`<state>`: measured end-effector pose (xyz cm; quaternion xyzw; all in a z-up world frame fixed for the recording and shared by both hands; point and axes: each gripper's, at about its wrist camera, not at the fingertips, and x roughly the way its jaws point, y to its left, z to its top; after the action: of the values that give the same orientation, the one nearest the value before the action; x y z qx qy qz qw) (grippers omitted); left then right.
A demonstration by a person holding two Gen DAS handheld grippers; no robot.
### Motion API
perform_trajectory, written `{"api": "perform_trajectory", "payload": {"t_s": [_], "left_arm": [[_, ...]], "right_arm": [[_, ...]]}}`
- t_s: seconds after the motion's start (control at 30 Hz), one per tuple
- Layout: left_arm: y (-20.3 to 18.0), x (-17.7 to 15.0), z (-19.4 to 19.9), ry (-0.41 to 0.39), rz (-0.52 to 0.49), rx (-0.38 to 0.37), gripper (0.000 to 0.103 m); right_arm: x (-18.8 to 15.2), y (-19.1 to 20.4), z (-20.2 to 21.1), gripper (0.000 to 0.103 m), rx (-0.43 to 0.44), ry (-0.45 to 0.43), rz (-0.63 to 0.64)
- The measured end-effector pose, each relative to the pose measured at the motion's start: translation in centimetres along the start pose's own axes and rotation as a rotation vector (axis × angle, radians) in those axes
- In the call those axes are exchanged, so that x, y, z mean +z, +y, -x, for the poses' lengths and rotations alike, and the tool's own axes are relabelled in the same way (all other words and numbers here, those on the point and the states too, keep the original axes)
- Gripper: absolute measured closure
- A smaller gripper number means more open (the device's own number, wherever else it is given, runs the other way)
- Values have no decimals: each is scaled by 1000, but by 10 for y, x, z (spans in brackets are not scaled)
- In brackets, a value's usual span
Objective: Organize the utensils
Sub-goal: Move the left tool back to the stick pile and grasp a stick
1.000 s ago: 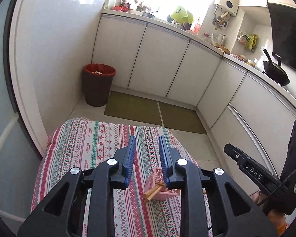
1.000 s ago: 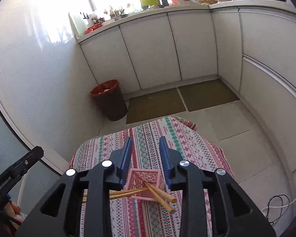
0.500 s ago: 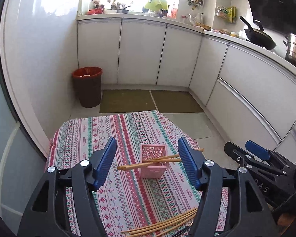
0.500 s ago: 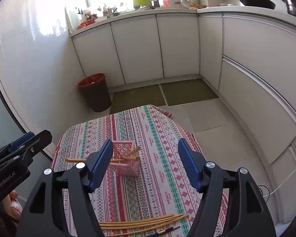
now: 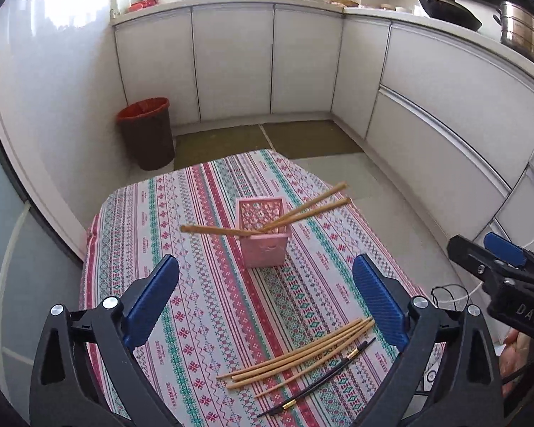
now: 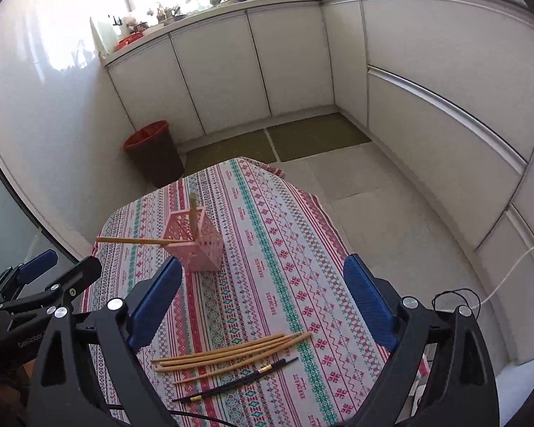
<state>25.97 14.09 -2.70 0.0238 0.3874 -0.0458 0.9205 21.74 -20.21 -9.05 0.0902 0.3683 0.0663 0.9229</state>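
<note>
My left gripper [image 5: 266,297] hangs above the near part of the counter [image 5: 203,295] with its jaws wide apart and nothing between them. My right gripper [image 6: 263,300] is likewise spread wide and empty, over the same near stretch. The pink basket [image 5: 263,235] stands upright around the middle of the counter's patterned cloth, toward the far edge from me. Three wooden chopsticks [image 5: 304,210] rest in it, leaning out over its rim, two toward the right edge and one toward the left. A loose bundle of wooden chopsticks [image 5: 295,356] lies flat near the near edge, and a pair of black chopsticks [image 5: 317,379] lies just beside them, closer to me.
</note>
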Motion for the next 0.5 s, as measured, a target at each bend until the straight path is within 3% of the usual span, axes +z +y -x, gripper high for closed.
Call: {"api": "perform_trajectory", "payload": {"t_s": [0.23, 0.37, 0.5], "left_arm": [[-35, -33, -76, 300, -148, -103, 7], [-60, -55, -130, 476, -207, -138, 7], [-80, -66, -175, 607, -236, -133, 7]], "right_arm": [[-68, -72, 8, 11, 50, 146, -110], [-103, -92, -6, 11, 46, 243, -50], [-126, -104, -23, 11, 51, 283, 22]]}}
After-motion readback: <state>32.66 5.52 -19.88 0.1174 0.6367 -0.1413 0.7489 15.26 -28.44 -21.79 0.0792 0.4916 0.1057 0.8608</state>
